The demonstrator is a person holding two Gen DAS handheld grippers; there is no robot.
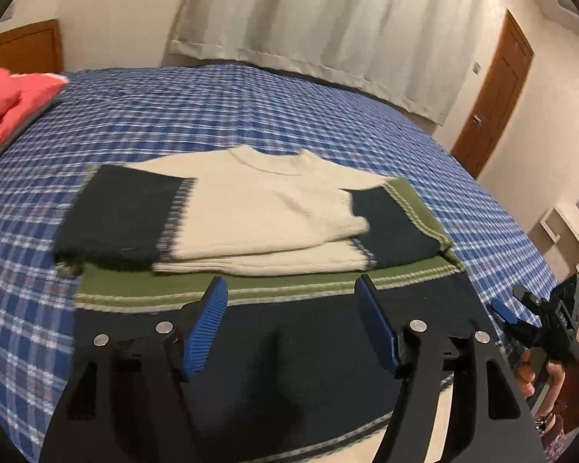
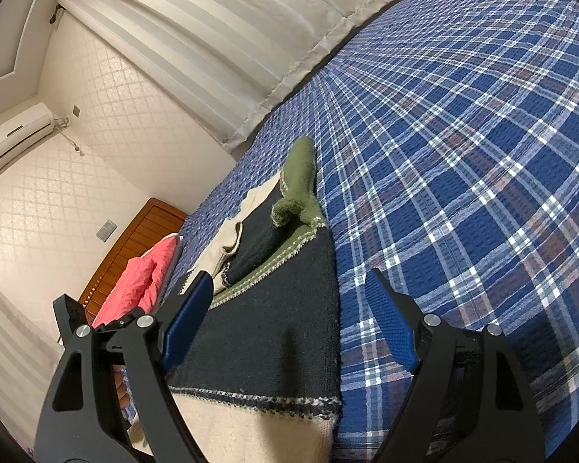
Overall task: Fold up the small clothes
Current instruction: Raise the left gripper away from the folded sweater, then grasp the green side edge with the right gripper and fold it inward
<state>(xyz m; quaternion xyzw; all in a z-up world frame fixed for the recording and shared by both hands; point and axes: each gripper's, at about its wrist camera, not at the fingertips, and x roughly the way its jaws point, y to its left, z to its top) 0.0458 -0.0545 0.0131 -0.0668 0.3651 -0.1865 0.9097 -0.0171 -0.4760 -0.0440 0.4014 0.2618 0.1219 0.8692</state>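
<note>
Both grippers hang spread and empty: left gripper [image 1: 291,322] over the sweater's [image 1: 251,208] navy band, right gripper [image 2: 289,320] over its edge. Sleeves folded in, the sweater lies on the plaid bedspread [image 1: 251,115].

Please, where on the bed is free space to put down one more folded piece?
Free: the plaid bedspread between the sweater and the curtain, and the wide stretch beside the sweater's green sleeve. Crowded: the corner by the pink pillow, and the sweater's own patch.
</note>
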